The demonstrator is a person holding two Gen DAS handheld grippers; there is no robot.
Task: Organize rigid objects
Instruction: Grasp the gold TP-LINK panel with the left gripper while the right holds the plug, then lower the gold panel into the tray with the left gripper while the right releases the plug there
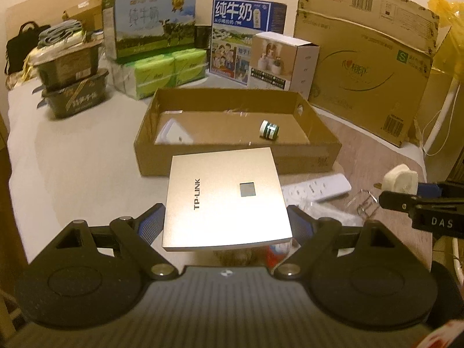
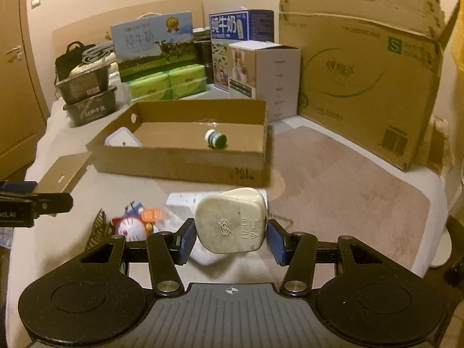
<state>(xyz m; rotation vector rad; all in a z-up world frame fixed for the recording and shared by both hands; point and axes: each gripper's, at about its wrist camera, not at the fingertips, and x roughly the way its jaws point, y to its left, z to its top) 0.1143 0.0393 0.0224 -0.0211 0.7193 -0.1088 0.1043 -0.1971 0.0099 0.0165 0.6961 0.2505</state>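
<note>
- Left gripper (image 1: 226, 220) is clamped on the flat silver router (image 1: 226, 197); the open cardboard tray (image 1: 319, 156) lies straight ahead.
- Right gripper (image 2: 230, 239) pinches the white plug (image 2: 232, 220); the tray sits ahead and slightly left.

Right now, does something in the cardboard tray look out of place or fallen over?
Yes. The small bottle lies on its side on the tray floor, cap toward the right. The white device leans in the left corner. Nothing looks spilled.

My left gripper (image 1: 227, 220): blue pads, silver TP-LINK panel (image 1: 224, 200) w/ grey square. Right gripper (image 2: 230, 239): cream plug (image 2: 230, 223). Brown cardboard tray (image 2: 179, 162); green-white striped bottle (image 2: 215, 138); pink mat (image 2: 342, 191).
</note>
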